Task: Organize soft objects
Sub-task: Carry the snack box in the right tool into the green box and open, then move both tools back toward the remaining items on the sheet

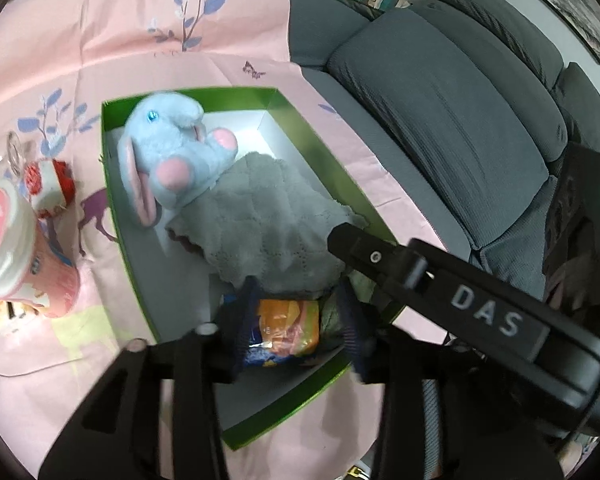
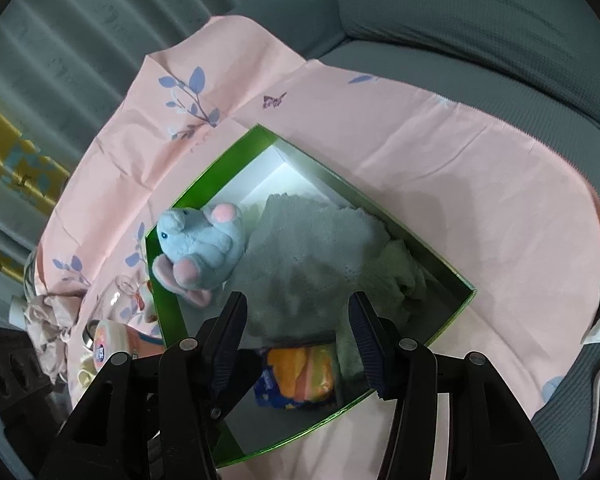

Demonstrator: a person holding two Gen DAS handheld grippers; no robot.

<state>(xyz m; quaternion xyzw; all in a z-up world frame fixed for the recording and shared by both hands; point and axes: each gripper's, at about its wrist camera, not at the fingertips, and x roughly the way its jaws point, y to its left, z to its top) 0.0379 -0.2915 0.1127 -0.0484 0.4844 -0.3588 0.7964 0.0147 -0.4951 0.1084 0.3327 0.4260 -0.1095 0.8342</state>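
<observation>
Left hand-held gripper (image 1: 296,328): jaws spread wide, hovering over the near end of the box; an orange-and-blue packet (image 1: 282,334) shows in the gap between its fingers, but whether either finger touches it I cannot tell; nothing clamped
Right hand-held gripper (image 2: 300,336): fingers wide apart above the grey cloth and the packet (image 2: 298,376); no grip on either; its black body crosses the left wrist view at lower right, lettered DAS
Pink tub (image 1: 16,248): far left, lying on the pink cloth outside the box; white lid facing the camera
Red-and-white soft object (image 1: 50,186): just beyond the tub, also outside the box
Green box (image 1: 114,200): open, white inside, set on the pink cloth
Blue elephant plush (image 1: 176,152): in the box, at its left wall, pink ears and feet; resting partly on the grey cloth
Grey cloth (image 1: 268,216): crumpled, filling the middle of the box; beside the elephant
Pink cloth (image 2: 440,152): printed with blue leaves, spread over the sofa seat
Grey sofa (image 1: 452,112): right of the box
</observation>
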